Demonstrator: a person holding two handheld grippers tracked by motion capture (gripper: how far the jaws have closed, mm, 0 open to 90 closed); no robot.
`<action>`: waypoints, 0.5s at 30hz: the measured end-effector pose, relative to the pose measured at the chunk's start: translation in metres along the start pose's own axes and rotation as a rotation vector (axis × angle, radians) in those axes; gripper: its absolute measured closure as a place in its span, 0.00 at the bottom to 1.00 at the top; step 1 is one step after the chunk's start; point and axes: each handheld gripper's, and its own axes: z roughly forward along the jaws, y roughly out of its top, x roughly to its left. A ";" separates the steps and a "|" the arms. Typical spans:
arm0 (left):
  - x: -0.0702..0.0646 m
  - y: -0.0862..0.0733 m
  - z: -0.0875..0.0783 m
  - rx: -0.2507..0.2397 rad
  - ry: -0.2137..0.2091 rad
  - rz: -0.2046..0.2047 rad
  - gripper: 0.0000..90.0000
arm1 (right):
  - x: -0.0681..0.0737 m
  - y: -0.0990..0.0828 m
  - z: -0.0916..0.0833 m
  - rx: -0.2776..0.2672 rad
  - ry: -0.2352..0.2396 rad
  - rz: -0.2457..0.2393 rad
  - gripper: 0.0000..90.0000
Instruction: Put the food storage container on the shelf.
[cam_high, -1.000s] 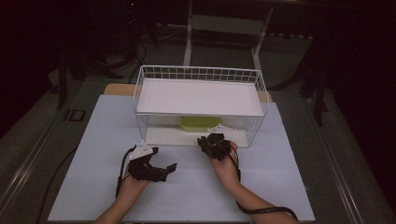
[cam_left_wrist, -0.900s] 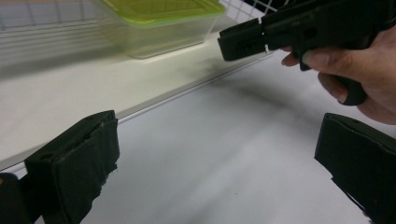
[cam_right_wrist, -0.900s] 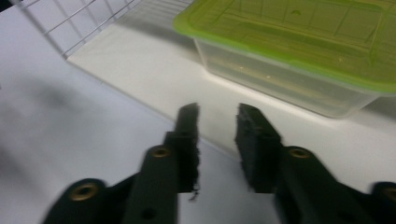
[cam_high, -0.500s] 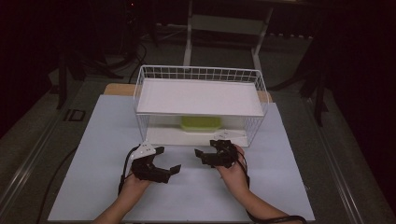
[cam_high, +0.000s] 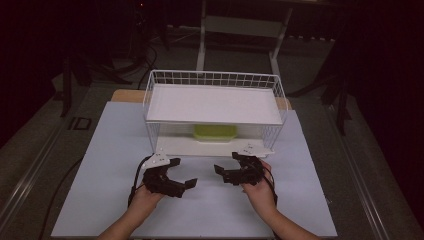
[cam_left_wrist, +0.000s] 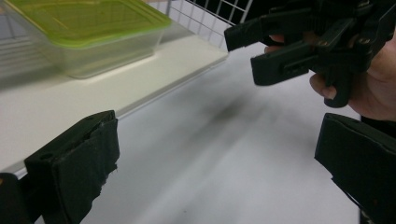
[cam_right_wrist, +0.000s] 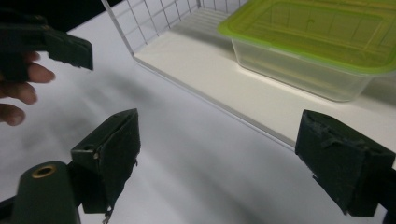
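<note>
From up high the green-lidded box (cam_high: 215, 132) sits on the rack's (cam_high: 215, 102) lower shelf, looks stowed, left claw (cam_high: 182, 173) released with nothing in it, right claw (cam_high: 223, 172) having just spread, empty, and both claw views show that box (cam_left_wrist: 88, 37) (cam_right_wrist: 313, 49) parked beyond gaping jaws.

The high view is dim and dark at the edges; the white desk (cam_high: 115, 165) glows; close fingers (cam_left_wrist: 74, 172) look blurry.

Clear glossy plastic container (cam_right_wrist: 303, 65) with translucent green lid, white-coated wire rack (cam_high: 215, 80), matt white table (cam_high: 110, 150).
</note>
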 end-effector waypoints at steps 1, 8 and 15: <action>-0.001 0.000 -0.001 -0.006 -0.004 0.003 0.00 | 0.000 0.000 -0.003 -0.003 -0.002 -0.002 0.16; -0.009 0.000 -0.008 -0.008 -0.005 0.036 0.00 | -0.001 -0.004 -0.023 -0.010 0.001 -0.001 0.16; -0.014 -0.003 -0.019 -0.015 -0.015 0.031 0.01 | -0.006 -0.011 -0.043 -0.031 0.004 0.015 0.16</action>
